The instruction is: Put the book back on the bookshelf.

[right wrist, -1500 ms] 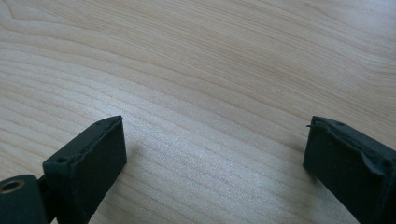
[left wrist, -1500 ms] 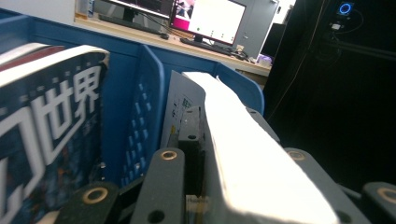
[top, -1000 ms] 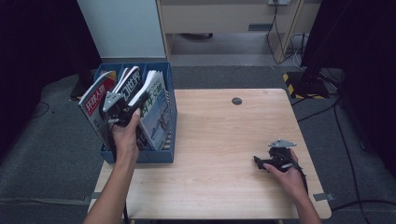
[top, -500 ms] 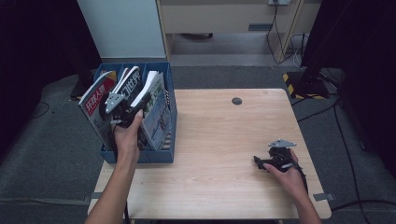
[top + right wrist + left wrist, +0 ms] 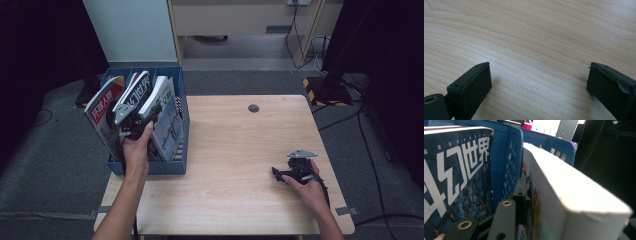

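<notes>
A blue file holder point(image 5: 177, 165) stands on the left of the wooden table point(image 5: 235, 140). It holds a red-covered magazine point(image 5: 102, 107), a dark magazine with white characters point(image 5: 134, 90) point(image 5: 456, 175) and a thick white-edged magazine point(image 5: 162, 100) point(image 5: 574, 195). My left gripper point(image 5: 134, 117) point(image 5: 574, 217) reaches into the holder from above. Its jaws have just been opening, and they straddle the thick magazine, which leans in its slot beside a blue divider point(image 5: 509, 157). My right gripper point(image 5: 278, 175) point(image 5: 539, 82) rests on the table at the right, open, with bare wood between its pads.
A small black round grommet point(image 5: 253, 108) sits in the tabletop near the far edge. Behind the table stand a pale panel point(image 5: 130, 30) and a yellow-and-black striped base point(image 5: 320, 85), with cables on the grey floor.
Almost nothing differs. The left hand stays at the magazines in the holder, and the right gripper lies in the same spot.
</notes>
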Demonstrator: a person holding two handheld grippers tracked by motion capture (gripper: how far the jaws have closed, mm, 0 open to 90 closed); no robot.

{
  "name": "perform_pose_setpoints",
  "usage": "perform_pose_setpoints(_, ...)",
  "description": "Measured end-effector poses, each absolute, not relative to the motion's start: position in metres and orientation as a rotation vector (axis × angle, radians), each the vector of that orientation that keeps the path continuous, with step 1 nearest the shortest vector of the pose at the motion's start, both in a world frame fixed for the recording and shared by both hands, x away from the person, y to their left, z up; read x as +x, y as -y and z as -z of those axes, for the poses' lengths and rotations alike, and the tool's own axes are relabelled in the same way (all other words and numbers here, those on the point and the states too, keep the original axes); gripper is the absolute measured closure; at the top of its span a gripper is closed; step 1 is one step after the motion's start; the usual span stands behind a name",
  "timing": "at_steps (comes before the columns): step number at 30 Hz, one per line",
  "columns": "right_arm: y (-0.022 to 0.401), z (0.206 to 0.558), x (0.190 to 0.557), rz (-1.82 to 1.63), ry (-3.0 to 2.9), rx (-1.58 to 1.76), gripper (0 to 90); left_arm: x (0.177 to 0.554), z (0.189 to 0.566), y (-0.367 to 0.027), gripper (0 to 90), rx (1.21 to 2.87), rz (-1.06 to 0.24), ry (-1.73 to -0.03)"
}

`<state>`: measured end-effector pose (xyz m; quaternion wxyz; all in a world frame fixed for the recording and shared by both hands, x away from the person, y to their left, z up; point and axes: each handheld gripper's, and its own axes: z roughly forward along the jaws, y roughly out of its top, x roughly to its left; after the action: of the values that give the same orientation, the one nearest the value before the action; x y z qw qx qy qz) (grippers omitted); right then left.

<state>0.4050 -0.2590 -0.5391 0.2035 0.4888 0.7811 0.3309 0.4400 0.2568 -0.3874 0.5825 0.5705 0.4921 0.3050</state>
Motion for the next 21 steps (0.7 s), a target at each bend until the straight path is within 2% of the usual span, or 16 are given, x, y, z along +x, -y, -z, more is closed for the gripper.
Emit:
perform_pose_setpoints(12, 0.2589, 0.5391, 0.4050, -0.923, -2.179, 1.365, 5.8, 0.4379, 0.3925, -0.2557, 69.4, 1.326, -0.721, -1.161)
perform_pose_setpoints(21, 0.2589, 0.5391, 0.4050, -0.923, -2.179, 1.365, 5.8, 0.4358, 0.3930, -0.2555, 70.2, 1.327, -0.709, -1.151)
